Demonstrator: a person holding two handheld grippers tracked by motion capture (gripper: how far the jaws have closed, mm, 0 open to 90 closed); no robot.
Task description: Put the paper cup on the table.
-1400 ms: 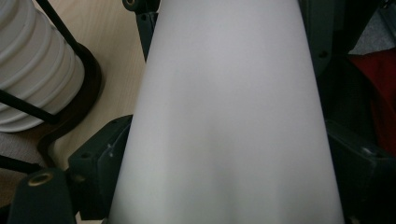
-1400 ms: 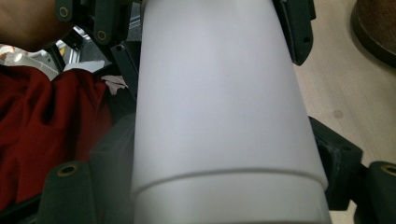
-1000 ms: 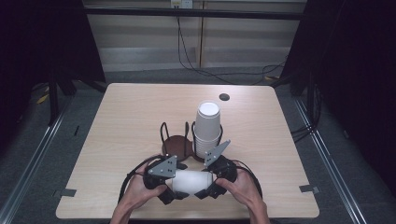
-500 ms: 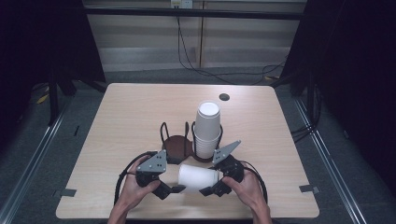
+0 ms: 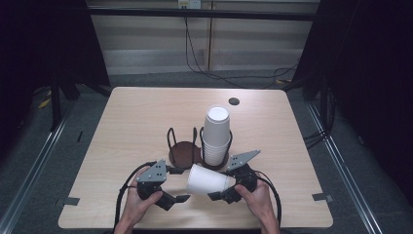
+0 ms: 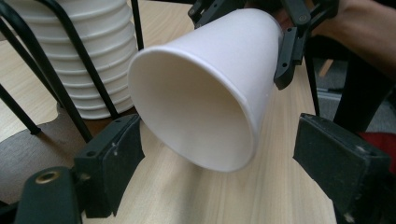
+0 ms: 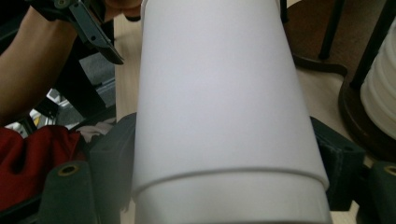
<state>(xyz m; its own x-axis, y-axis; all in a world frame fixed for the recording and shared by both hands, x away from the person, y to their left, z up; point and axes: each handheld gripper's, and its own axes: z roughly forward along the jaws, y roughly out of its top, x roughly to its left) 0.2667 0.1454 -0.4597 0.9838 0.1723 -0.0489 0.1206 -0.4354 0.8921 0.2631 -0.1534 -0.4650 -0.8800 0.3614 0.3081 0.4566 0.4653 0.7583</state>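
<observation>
While the single paper cup [image 5: 210,180] was held on its side above the near edge of the table [image 5: 131,122], it was clamped near its base by the right gripper [image 5: 225,191], whose jaws pressed both flanks of its wall. The mouth was turned toward the left gripper [image 5: 181,184], whose jaws stood apart, one to each side of the rim and clear of it. The arrangement was judged to suit a handover or a pull on the rim.

Item: wire cup holder [image 5: 176,146], two wooden bases. The right bay was loaded with a stack of paper cups [image 5: 215,134], nested upside down and rising above the wire loops. The left bay [image 5: 185,152] was recorded as empty. The held cup lay just in front of the holder, apart from it.
</observation>
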